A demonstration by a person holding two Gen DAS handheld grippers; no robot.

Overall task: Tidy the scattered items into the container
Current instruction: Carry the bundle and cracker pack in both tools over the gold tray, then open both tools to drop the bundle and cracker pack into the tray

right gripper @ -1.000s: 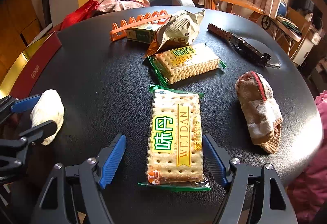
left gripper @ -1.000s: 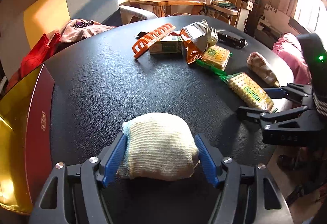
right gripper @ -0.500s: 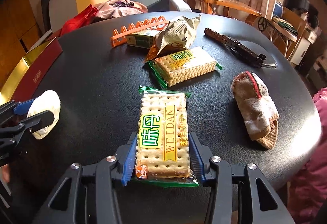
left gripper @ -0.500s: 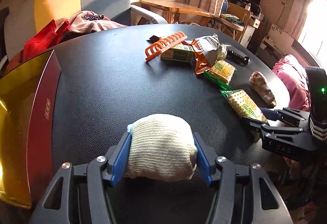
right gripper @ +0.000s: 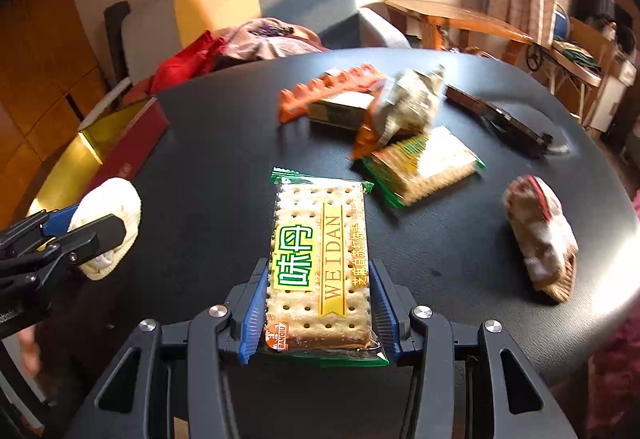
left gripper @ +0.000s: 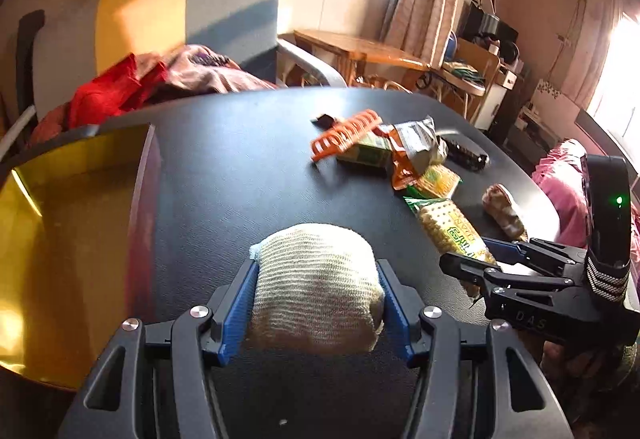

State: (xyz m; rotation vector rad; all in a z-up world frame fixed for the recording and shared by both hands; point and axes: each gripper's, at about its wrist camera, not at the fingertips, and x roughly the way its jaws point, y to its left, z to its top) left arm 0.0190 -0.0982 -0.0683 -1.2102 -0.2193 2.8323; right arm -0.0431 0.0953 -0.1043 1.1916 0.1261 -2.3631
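My left gripper is shut on a cream knitted sock ball, lifted above the black table. It also shows in the right wrist view. My right gripper is shut on a Weidan cracker pack, also lifted; the pack shows in the left wrist view. The red box with a gold inside sits at the table's left edge, left of the sock ball.
On the table lie an orange rack, a green carton, a crumpled snack bag, a second cracker pack, a dark toy train and a brown sock. A chair with clothes stands behind.
Both grippers closed from open, the left on the sock ball and the right on the cracker pack. Both have risen, and the left view has swung toward the box.
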